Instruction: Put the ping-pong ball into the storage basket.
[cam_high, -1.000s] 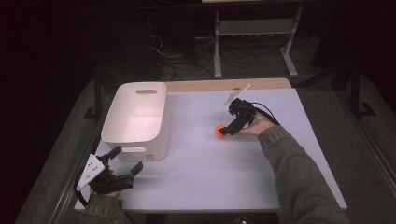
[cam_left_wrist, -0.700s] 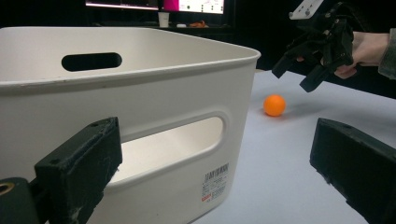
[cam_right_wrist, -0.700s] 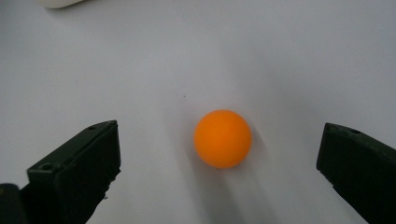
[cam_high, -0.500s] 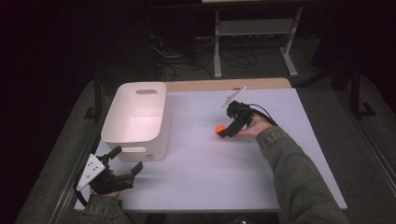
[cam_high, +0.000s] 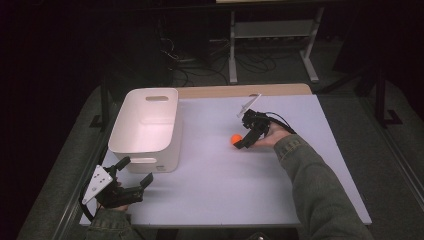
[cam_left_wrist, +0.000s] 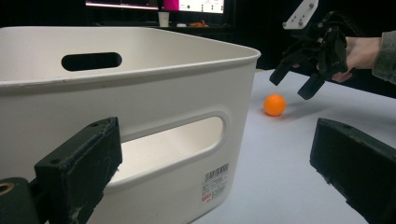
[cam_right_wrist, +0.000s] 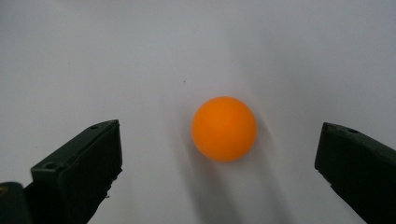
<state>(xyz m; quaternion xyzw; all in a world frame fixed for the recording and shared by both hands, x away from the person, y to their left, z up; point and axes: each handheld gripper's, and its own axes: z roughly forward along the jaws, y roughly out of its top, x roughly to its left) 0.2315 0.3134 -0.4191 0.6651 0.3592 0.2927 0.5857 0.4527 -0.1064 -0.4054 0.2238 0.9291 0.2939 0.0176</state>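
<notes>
One white tabletop (cam_high: 225, 175), orange ball (cam_high: 236, 139), white bin (cam_high: 145, 127), dark room beyond.

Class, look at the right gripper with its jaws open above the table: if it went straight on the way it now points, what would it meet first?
Most likely the orange ball, which lies between the open jaws of the right gripper, with the white table under it.
</notes>
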